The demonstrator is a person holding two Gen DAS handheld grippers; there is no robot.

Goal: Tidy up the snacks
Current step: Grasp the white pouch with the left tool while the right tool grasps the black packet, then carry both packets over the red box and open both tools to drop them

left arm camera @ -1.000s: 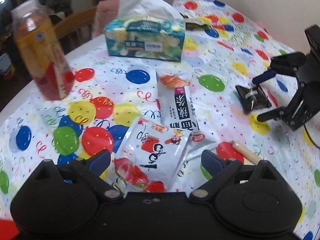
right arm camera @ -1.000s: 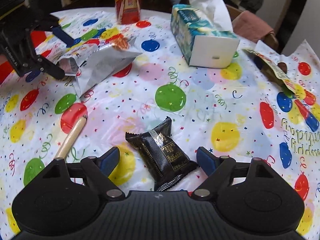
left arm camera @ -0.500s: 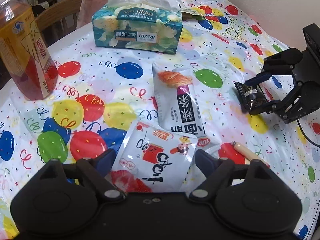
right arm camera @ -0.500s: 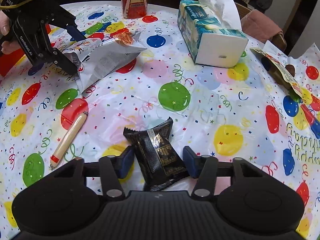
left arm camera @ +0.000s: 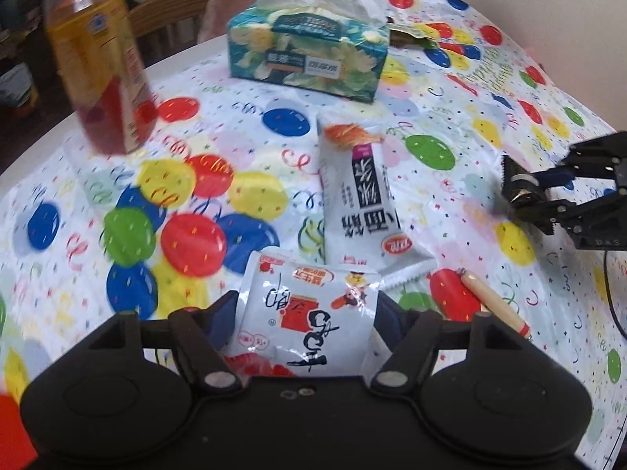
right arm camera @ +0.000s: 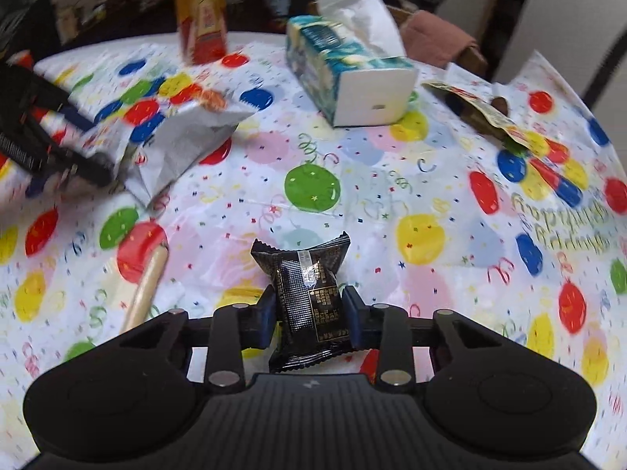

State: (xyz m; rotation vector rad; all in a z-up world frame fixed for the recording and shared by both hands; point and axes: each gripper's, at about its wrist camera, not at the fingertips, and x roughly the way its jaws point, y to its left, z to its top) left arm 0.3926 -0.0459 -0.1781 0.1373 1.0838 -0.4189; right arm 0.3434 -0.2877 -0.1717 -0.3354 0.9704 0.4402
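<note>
While our left gripper (left arm camera: 305,315) clamps the white pouch (left arm camera: 309,321) between its blue pads, our right gripper (right arm camera: 309,319) pinches the black packet (right arm camera: 307,293) at the waist, with both ends of the packet sticking out past the fingers. Both grippers are narrowed onto their snacks over the balloon cloth (right arm camera: 392,203).

We take the tissue box (left arm camera: 309,55) as our landmark. In the left view, the long white sachet (left arm camera: 360,192) lies just in front of the box, running toward us, and its near end is tucked under the top edge of the white pouch. A wooden stick (left arm camera: 495,301) with a red tip lies on the cloth to the right of the pouch, well in front of the box. A bottle (left arm camera: 102,66) of orange drink stands to the left of the box, blurred. An opened yellow wrapper (left arm camera: 411,35) shows just behind the box's right corner. Far right of the box we see the right gripper holding the black packet, apart from the other snacks.

In the right view, the box (right arm camera: 345,66) sits beyond the black packet, the yellow wrapper (right arm camera: 486,117) to its right, and the left gripper (right arm camera: 47,133) with its pouch to its left, blurred.
</note>
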